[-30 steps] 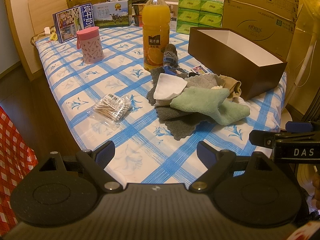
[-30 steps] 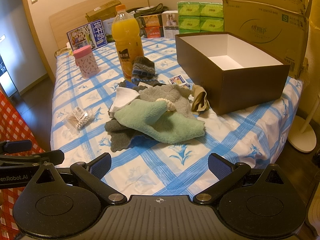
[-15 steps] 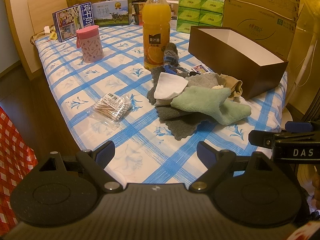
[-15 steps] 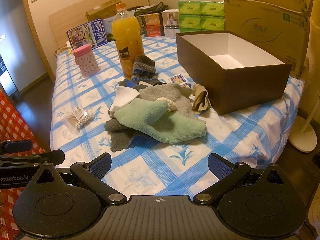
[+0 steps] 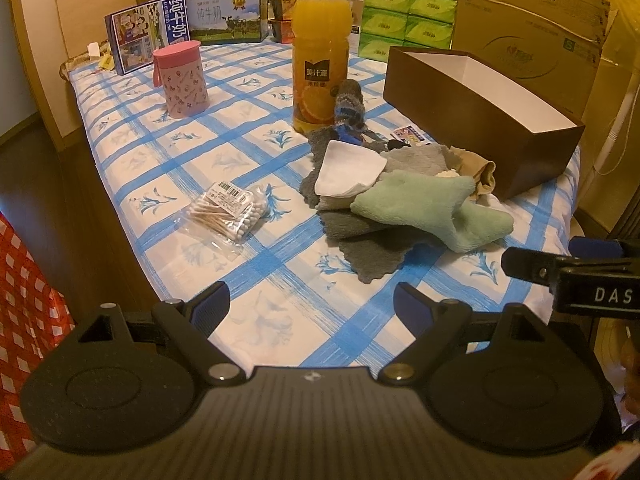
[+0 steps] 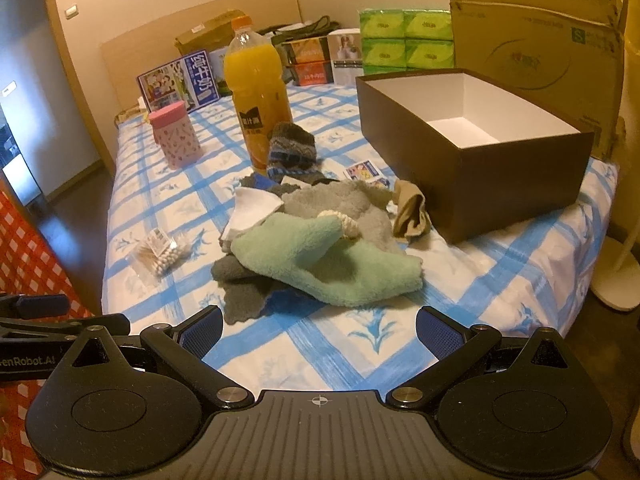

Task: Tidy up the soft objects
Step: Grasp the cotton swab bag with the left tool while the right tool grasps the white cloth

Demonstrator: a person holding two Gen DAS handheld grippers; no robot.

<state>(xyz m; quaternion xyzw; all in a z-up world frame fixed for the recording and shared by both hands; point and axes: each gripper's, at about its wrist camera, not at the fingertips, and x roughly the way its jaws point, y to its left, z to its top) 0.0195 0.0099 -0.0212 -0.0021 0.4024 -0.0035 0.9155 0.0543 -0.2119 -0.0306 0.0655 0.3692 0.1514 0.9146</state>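
Note:
A pile of soft cloths lies mid-table: a green towel (image 5: 424,212) (image 6: 332,260) on top, a white cloth (image 5: 348,168) (image 6: 252,208), grey cloths (image 5: 372,256) (image 6: 336,204), a tan cloth (image 5: 478,172) (image 6: 412,212) and a knitted sock (image 5: 350,104) (image 6: 292,148). An open brown box (image 5: 480,128) (image 6: 500,184) with a white, empty inside stands to the right of the pile. My left gripper (image 5: 310,304) is open and empty, short of the pile. My right gripper (image 6: 318,330) is open and empty, close before the green towel.
An orange juice bottle (image 5: 320,52) (image 6: 258,96), a pink cup (image 5: 182,76) (image 6: 176,136) and a bag of cotton swabs (image 5: 228,212) (image 6: 160,252) stand on the blue-checked tablecloth (image 5: 168,152). Cartons, green tissue packs (image 6: 404,40) and a cardboard box (image 6: 536,40) line the back.
Both grippers have moved slightly forward toward the pile; the pile looks a bit closer. Nothing on the table has moved.

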